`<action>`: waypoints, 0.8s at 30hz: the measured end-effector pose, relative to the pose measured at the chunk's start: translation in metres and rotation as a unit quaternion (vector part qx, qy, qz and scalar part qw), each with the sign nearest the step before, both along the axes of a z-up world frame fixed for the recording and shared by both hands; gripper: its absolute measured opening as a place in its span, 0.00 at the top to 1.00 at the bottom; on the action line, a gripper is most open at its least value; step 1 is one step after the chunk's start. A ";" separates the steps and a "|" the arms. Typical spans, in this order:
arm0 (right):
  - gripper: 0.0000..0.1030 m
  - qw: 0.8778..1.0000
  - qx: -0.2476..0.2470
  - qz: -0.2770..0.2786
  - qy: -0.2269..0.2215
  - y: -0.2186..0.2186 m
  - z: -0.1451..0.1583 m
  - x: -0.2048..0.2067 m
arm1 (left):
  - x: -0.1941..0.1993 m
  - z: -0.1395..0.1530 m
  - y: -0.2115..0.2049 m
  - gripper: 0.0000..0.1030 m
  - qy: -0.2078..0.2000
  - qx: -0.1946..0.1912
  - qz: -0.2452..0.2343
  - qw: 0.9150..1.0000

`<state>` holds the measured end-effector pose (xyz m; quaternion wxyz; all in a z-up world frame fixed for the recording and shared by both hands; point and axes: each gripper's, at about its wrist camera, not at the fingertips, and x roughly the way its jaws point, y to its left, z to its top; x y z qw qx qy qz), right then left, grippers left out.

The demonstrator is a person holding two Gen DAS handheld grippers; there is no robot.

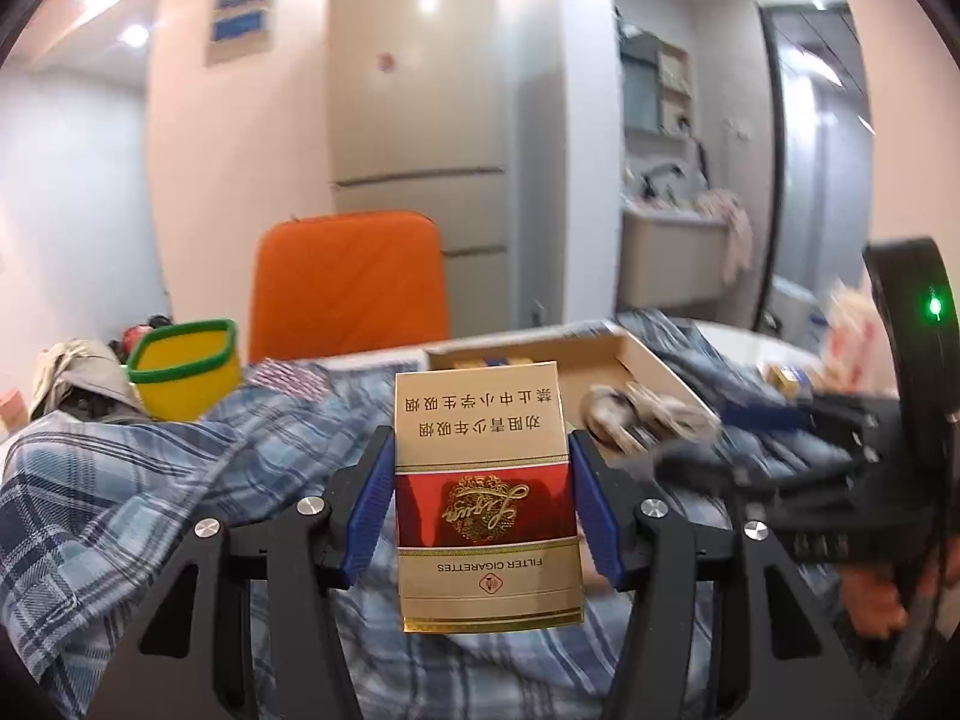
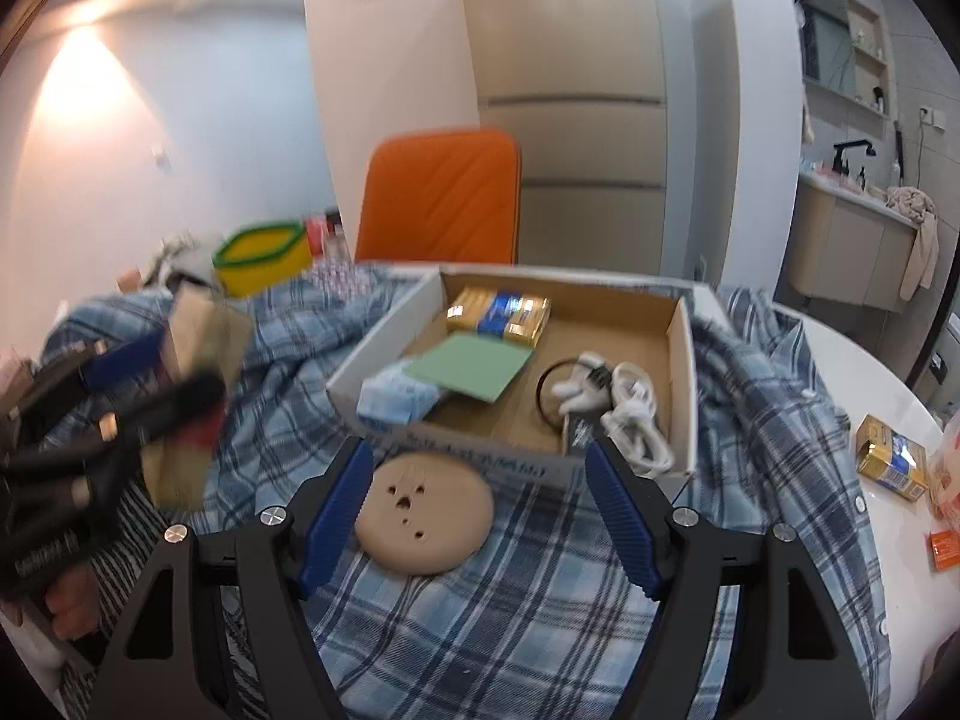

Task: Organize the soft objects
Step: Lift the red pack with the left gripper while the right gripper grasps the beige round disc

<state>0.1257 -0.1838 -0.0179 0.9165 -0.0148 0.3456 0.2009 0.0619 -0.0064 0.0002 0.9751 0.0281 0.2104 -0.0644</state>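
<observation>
Left wrist view: left gripper (image 1: 483, 495) pinching a gold-and-red cardboard cigarette pack (image 1: 483, 501) between its blue pads, upside down, lifted above the blue plaid cloth (image 1: 120, 510). Beyond the pack, an open brown cardboard box (image 1: 636, 354); left of the box, a yellow soft bin with green rim (image 1: 186, 369).

Right wrist view: right gripper (image 2: 480, 510) spread wide, pads apart from the round tan disc with small holes (image 2: 425, 515) lying on the plaid cloth just in front of the cardboard box. Inside the box, a gold-and-blue pack (image 2: 499, 313), a green sheet (image 2: 471, 366), a white coiled cable (image 2: 636, 420). Right of the box, another gold pack (image 2: 892, 464) on the white table (image 2: 888, 372).
</observation>
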 end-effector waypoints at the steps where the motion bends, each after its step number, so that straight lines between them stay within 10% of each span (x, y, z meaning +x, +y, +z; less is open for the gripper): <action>1: 0.26 1.000 -0.004 0.001 0.020 0.005 -0.002 0.004 | 0.001 -0.005 0.004 0.46 -0.013 0.000 0.017 1.000; 8: 0.26 0.980 -0.034 -0.016 0.194 0.038 -0.030 0.045 | 0.024 -0.028 0.021 0.46 0.041 -0.049 0.062 0.996; 24: 0.16 0.955 -0.130 -0.031 0.265 0.082 -0.058 0.074 | 0.016 -0.030 0.054 0.46 0.045 -0.100 0.124 0.986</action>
